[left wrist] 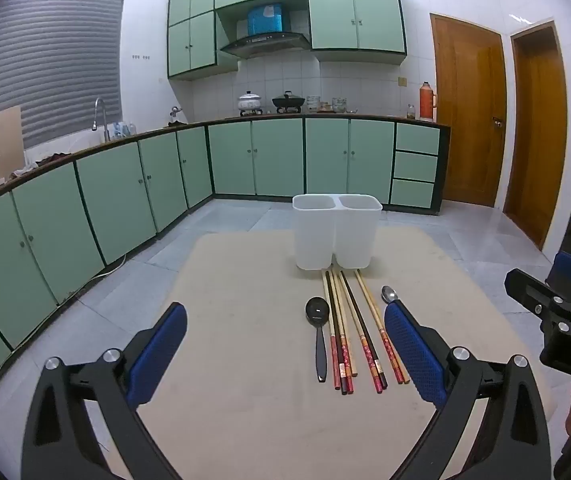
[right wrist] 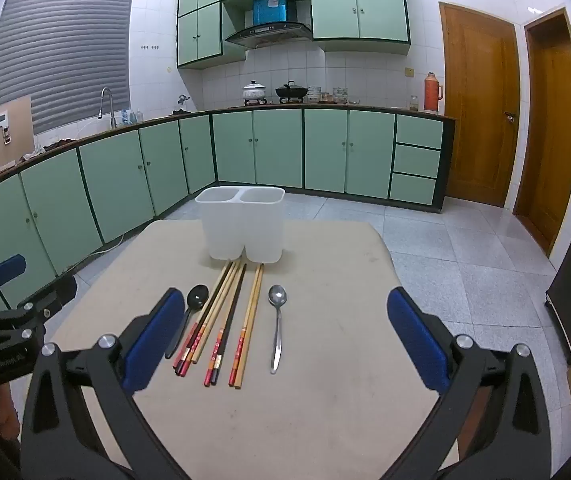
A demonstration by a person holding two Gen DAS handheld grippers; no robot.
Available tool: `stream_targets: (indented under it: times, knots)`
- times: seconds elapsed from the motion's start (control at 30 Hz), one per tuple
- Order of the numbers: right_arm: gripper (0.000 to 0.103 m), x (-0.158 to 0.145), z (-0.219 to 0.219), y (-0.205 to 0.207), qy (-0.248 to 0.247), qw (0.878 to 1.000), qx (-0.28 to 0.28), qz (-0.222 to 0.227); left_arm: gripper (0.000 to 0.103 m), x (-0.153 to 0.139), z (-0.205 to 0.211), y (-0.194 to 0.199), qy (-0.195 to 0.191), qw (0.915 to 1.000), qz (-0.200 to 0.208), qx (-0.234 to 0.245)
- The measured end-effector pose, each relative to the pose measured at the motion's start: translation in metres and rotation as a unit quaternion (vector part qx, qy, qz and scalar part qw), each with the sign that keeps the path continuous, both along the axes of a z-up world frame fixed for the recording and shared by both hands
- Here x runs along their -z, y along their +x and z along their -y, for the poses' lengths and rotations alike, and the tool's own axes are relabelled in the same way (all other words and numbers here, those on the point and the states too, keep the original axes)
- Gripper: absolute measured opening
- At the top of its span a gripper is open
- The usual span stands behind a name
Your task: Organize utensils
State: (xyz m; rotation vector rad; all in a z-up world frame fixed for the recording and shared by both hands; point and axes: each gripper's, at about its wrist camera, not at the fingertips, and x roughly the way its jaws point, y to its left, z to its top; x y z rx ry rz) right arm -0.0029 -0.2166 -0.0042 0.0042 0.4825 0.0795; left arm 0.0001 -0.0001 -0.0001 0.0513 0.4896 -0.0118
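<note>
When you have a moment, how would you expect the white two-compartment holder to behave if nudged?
The holder looks like thin, empty plastic, so probably light and easy to slide on the table. Being tall with a narrow base, it might tip.

We see green base cabinets (right wrist: 277, 148) curving along back and left of frame, matching wall cabinets (right wrist: 359, 8) upper centre. Range hood (right wrist: 267, 34) upper centre, blue box (right wrist: 271, 8) sitting above it. We note white pot (right wrist: 254, 92) and black wok (right wrist: 291, 91) on counter below hood, orange thermos (right wrist: 431, 92) to their right. Faucet (right wrist: 106, 106) at left, grey blind (right wrist: 61, 48) upper left. We count two wooden doors (right wrist: 481, 104) at right.
</note>
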Motion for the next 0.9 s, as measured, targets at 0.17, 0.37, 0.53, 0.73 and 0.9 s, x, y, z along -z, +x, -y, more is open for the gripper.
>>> stream_targets:
  times: [0.17, 0.37, 0.53, 0.73, 0.9]
  knots:
    - [0.098, -0.0002, 0.0002, -0.0003, 0.001, 1.0, 0.0, 0.001, 0.097, -0.0001, 0.0, 0.0002, 0.001, 1.0, 0.0, -0.001]
    - [0.098, -0.0002, 0.0005, -0.0002, 0.001, 1.0, 0.0, 0.0, 0.097, -0.0003, -0.0032, -0.004, 0.001, 1.0, 0.002, -0.002]
    - [0.098, 0.0, 0.0011, -0.0003, 0.001, 1.0, 0.0, -0.001, 0.097, 0.0006, -0.0037, -0.0016, 0.0, 1.0, 0.001, -0.002]
    - [0.098, 0.0003, 0.0015, -0.0002, 0.002, 1.0, 0.0, -0.001, 0.097, 0.005, -0.0046, 0.0006, -0.001, 1.0, 0.002, -0.005]
    - [0.098, 0.0006, 0.0014, -0.0001, 0.002, 1.0, 0.0, -0.002, 0.097, 0.0057, -0.0067, 0.0044, -0.001, 1.0, 0.002, -0.009]
